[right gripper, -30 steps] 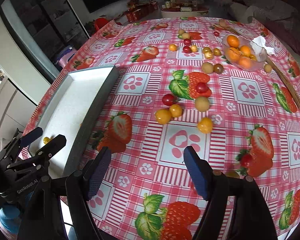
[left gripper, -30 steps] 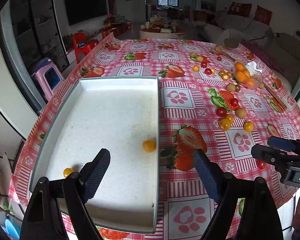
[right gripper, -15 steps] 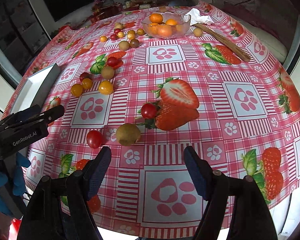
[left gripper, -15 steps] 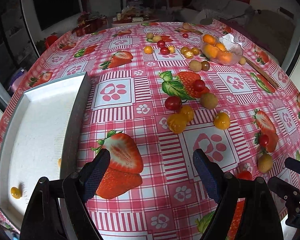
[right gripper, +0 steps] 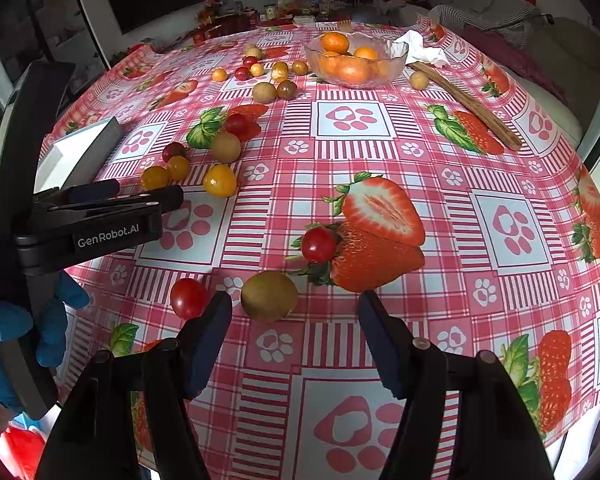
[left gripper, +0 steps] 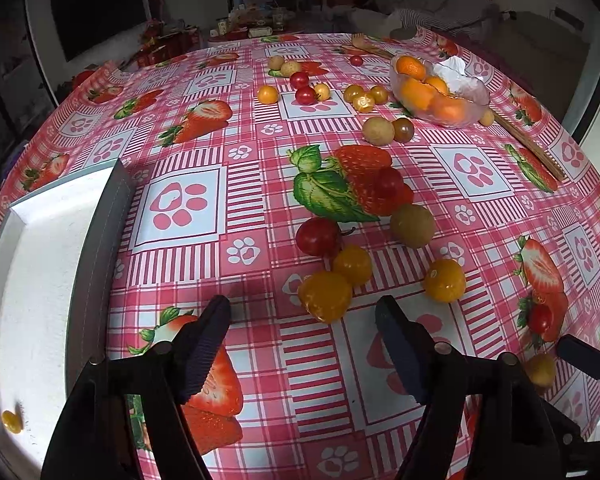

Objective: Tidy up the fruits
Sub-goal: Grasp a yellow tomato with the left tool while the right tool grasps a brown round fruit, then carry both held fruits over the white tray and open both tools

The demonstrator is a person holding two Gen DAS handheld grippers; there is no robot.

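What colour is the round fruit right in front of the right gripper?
Greenish brown, olive-like. The round fruit shows best in the right wrist view, beside a red cherry tomato.

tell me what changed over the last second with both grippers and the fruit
The left gripper swung from over the white tray rightward to a yellow cherry tomato. The right gripper moved right to a round brownish-green fruit. Both stayed open and empty; the small yellow fruit remains in the tray.
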